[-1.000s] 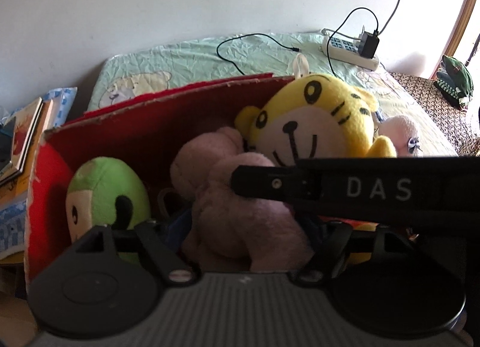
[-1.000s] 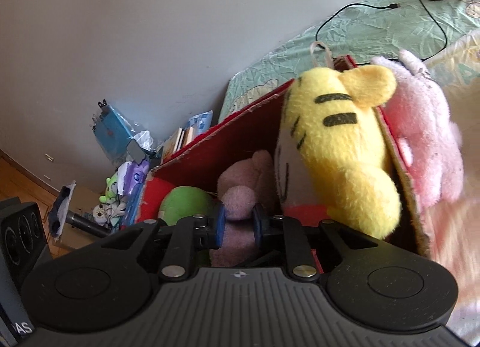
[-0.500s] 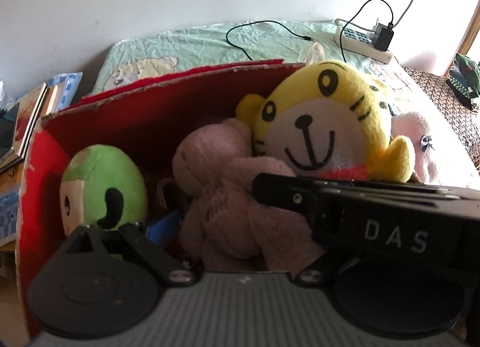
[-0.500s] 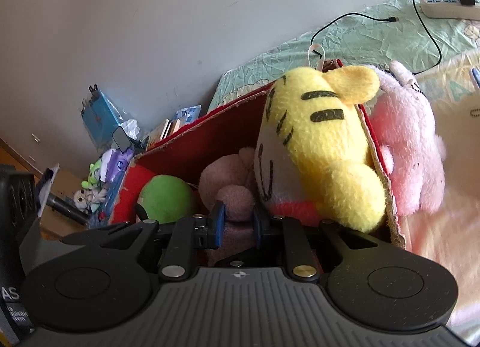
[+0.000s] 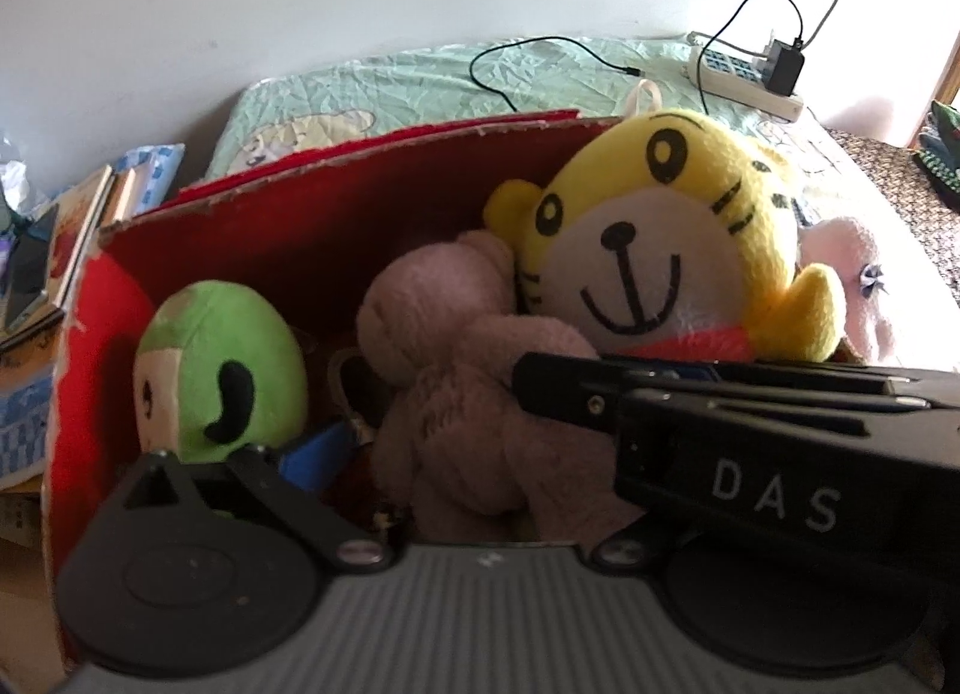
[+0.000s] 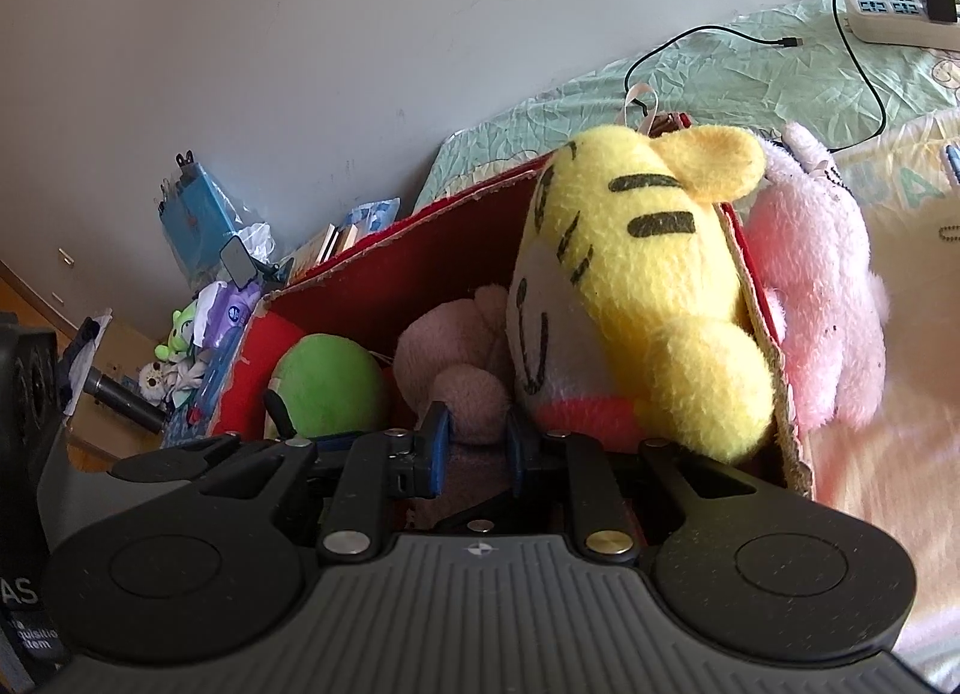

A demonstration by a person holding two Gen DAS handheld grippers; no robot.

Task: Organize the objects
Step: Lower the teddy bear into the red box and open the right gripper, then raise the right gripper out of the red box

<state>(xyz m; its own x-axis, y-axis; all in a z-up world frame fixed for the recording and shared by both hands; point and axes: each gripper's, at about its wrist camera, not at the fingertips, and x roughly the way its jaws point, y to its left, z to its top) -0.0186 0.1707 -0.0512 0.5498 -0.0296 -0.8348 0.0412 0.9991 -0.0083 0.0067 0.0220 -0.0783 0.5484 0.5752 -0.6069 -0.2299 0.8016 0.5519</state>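
Reaches into a red cardboard box [image 5: 360,214] with both tools, held low at its near edge and aimed forward and slightly down. Pinches a stubby limb of the dusty-mauve plush animal [image 6: 474,400] with the right claw [image 6: 474,448], blue pads [image 6: 435,448] pressed against either side of the limb. Seen from the left wrist, crosses in from the right as a black body lettered DAS, tip against the same mauve plush [image 5: 468,394], and hides the left tool's right finger. Keeps the left claw [image 5: 474,466] spread, to judge by the outward-splayed linkages, with one blue pad [image 5: 312,451] showing just left of the mauve plush and nothing gripped. Finds, left of and ahead of the left claw, a round green plush with a white face [image 5: 222,370] in the box's left corner. Finds, ahead and right of both claws, a yellow striped tiger plush [image 5: 654,250], leaning on the box's right wall and rising above the rim. Finds, further right of the right claw and outside that wall, a pale pink fluffy plush [image 6: 816,298] touching the cardboard. Faces, beyond the box, a bed with a crinkled mint-green sheet [image 5: 420,88], carrying a white power strip [image 5: 744,82] and a black cable [image 5: 540,43].
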